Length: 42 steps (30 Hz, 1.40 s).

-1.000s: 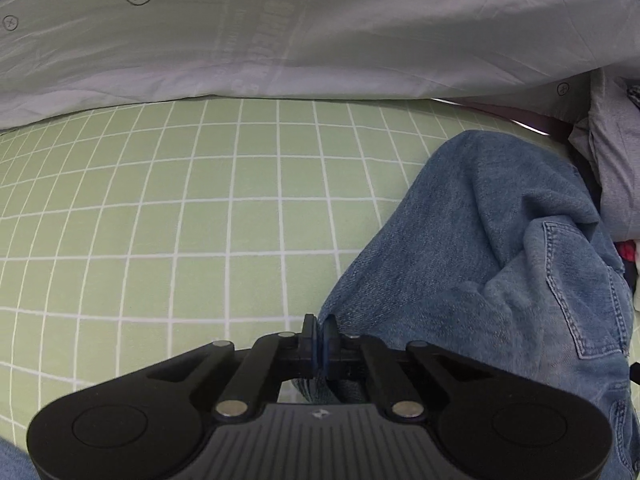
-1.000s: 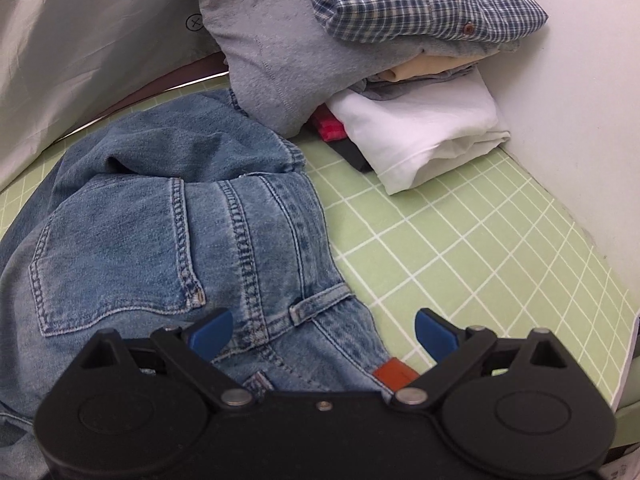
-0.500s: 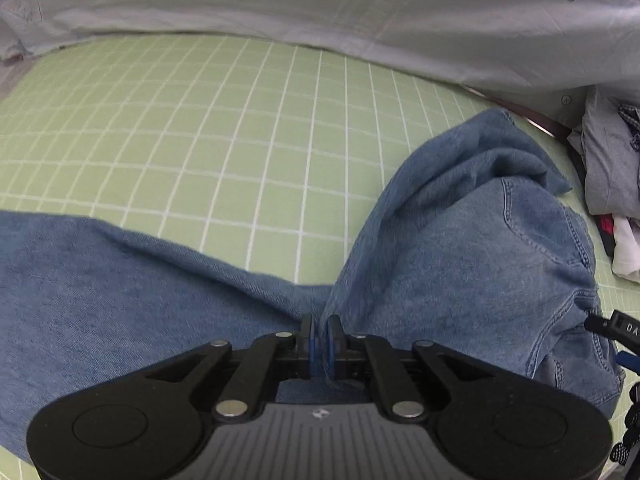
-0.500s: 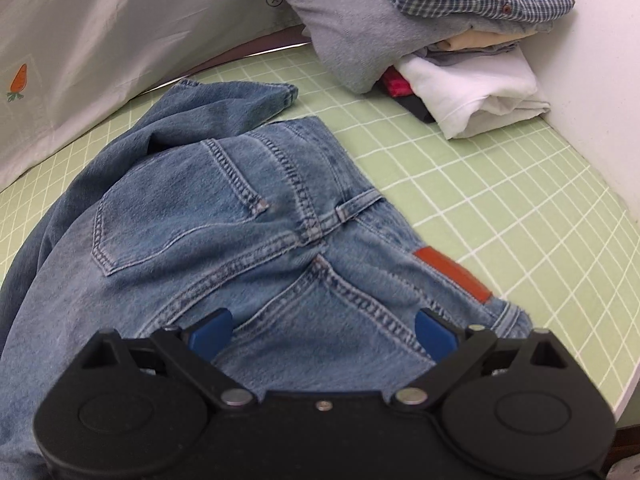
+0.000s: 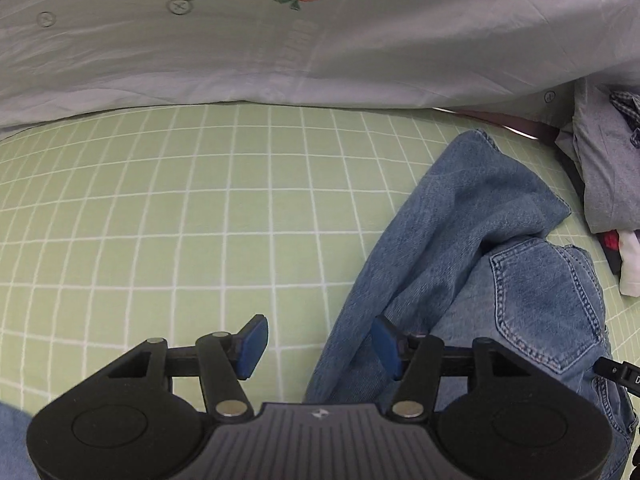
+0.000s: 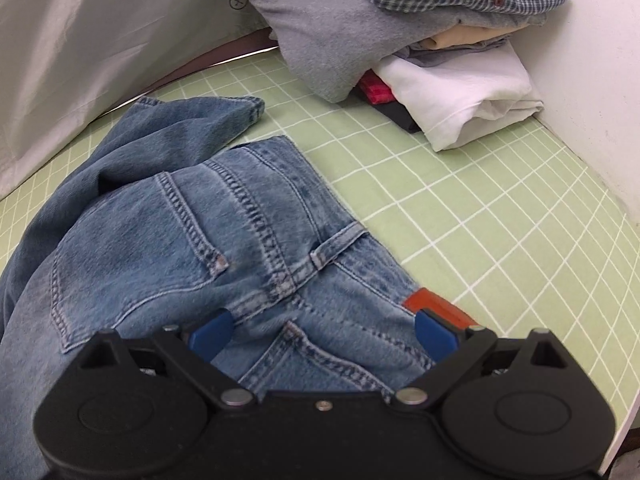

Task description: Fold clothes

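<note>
Left wrist view has the left tool (image 5: 316,344) opening, its blue pads astride the jeans' (image 5: 472,264) near edge but not pinching it, with denim bunched off to its right and bare green checked surface (image 5: 180,220) to the left for spreading. Nearer the waistband, the right tool (image 6: 322,334) hovers wide open above the back pockets, the folded stack (image 6: 420,40) beyond.

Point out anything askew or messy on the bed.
The jeans lie rumpled, one leg bunched and twisted back toward the sheet. In the corner pile, the grey top slumps over the stack's side instead of lying flat.
</note>
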Motion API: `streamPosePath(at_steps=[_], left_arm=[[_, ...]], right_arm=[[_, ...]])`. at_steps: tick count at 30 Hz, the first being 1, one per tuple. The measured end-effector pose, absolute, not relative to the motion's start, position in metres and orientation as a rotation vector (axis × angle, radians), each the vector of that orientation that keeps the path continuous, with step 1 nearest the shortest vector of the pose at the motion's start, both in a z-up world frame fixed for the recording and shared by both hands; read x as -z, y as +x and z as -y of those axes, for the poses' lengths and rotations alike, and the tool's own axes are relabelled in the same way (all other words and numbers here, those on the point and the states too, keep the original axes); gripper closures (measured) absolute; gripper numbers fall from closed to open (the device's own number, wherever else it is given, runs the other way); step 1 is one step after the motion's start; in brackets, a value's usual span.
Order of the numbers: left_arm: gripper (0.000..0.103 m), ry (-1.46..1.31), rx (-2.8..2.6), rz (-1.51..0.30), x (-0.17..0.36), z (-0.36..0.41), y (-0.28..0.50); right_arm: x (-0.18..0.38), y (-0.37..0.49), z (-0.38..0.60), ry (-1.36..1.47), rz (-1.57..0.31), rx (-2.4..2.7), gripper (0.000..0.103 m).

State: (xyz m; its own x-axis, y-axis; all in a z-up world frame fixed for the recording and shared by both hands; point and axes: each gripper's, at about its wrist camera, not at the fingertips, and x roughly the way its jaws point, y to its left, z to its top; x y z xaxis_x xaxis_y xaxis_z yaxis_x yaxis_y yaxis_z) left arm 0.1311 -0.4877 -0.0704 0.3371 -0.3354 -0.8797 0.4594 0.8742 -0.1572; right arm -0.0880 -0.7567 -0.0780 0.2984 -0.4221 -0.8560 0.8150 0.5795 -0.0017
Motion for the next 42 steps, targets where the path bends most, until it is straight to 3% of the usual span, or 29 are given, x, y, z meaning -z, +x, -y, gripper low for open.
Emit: streamPosePath(at_steps=[5,6,7,8,12,21,27,32,39,42], left_arm=[[0.046,0.171,0.581,-1.146,0.095,0.532,0.152],[0.057,0.165,0.583,-1.152,0.098,0.535,0.154],[0.083,0.145,0.588,-1.159,0.101,0.536,0.155],[0.089,0.114,0.594,-1.169,0.102,0.536,0.157],[0.090,0.048,0.547,-1.112,0.090,0.514,0.159],[0.091,-0.024,0.204,-0.977,0.042,0.378,0.139],[0.091,-0.111,-0.152,-1.039,0.046,0.259,0.094],[0.086,-0.183,-0.196,-1.075,0.043,0.221,0.050],[0.054,-0.165,-0.115,-1.057,0.029,0.209,0.044],[0.053,-0.138,-0.066,-1.067,0.028,0.200,0.060]], right_arm=[[0.084,-0.080,0.764,0.505,-0.942,0.881,0.003],[0.085,-0.078,0.764,0.500,-0.946,0.882,0.003],[0.087,-0.076,0.763,0.494,-0.953,0.882,0.003],[0.088,-0.075,0.762,0.490,-0.960,0.881,0.003],[0.089,-0.073,0.759,0.466,-0.977,0.876,0.003],[0.076,-0.076,0.739,0.393,-0.967,0.848,0.003],[0.062,-0.081,0.710,0.361,-0.948,0.778,0.003],[0.053,-0.085,0.680,0.324,-0.949,0.716,0.003],[0.040,-0.080,0.635,0.300,-0.937,0.661,0.003],[0.039,-0.066,0.619,0.287,-0.932,0.655,0.003]])
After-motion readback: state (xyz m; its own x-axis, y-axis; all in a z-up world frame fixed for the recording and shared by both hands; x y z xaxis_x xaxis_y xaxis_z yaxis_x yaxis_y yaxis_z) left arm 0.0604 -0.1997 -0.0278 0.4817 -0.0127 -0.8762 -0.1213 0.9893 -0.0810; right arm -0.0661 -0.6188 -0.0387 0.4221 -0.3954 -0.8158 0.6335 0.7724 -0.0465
